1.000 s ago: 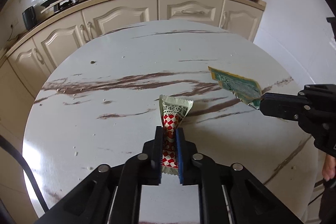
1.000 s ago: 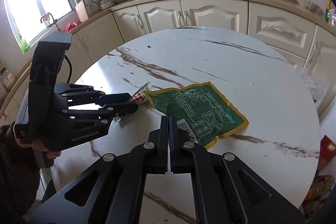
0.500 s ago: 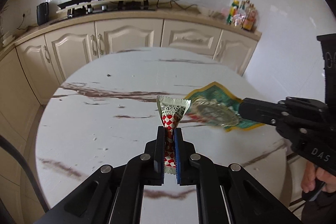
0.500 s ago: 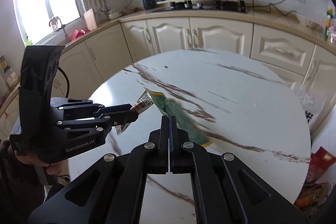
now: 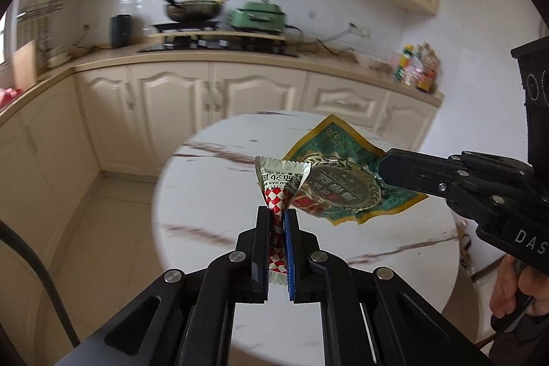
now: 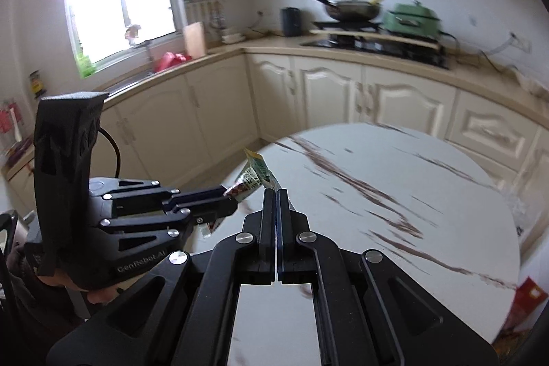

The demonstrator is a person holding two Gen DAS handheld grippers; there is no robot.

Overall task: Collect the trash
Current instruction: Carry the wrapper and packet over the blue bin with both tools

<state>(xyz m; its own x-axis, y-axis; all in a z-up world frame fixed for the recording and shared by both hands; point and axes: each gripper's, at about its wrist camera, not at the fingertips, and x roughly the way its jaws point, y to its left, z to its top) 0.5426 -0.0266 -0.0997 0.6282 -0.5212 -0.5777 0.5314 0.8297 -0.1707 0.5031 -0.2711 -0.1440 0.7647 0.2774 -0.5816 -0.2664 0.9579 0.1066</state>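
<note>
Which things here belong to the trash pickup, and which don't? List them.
Job:
red-checked wrapper, clamped in left gripper
green foil packet, clamped in right gripper

Lying about:
wok
green electric cooker
sauce bottles
marble table

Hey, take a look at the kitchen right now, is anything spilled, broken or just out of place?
Nothing spilled or broken shows. The left gripper pinches a crumpled red-checked wrapper and the right gripper a green foil wrapper, both above the round marble table. A red packet seems to lie on the floor beside it.

Black left tool [image 5: 277, 219] with blue pad, silver screws, "GenRobot.AI" lettering.
</note>
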